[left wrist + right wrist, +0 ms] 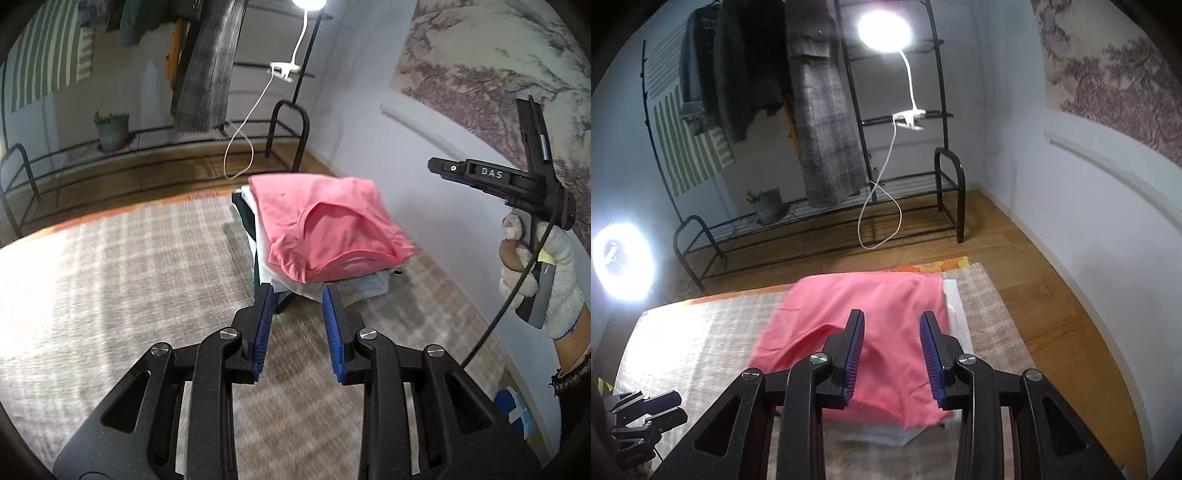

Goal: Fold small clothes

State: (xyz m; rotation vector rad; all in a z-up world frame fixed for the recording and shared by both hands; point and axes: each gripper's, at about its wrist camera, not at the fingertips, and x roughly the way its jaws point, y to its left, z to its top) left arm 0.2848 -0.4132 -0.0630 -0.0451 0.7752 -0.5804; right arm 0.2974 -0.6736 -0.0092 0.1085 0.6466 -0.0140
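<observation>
At twelve o'clock from my left gripper [297, 295], the folded pink garment [332, 225] tops a clothes stack on the checked mat [110, 258]. Both my left and right gripper [892, 323] stand partly open, holding nothing.

Both grippers, left [297, 295] and right [892, 320], gape (empty).

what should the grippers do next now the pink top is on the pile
Probably draw both back and go for the next unfolded garment. The pink top lies folded on the stack of clothes, and the left gripper and right gripper both stand open, holding nothing.
</observation>
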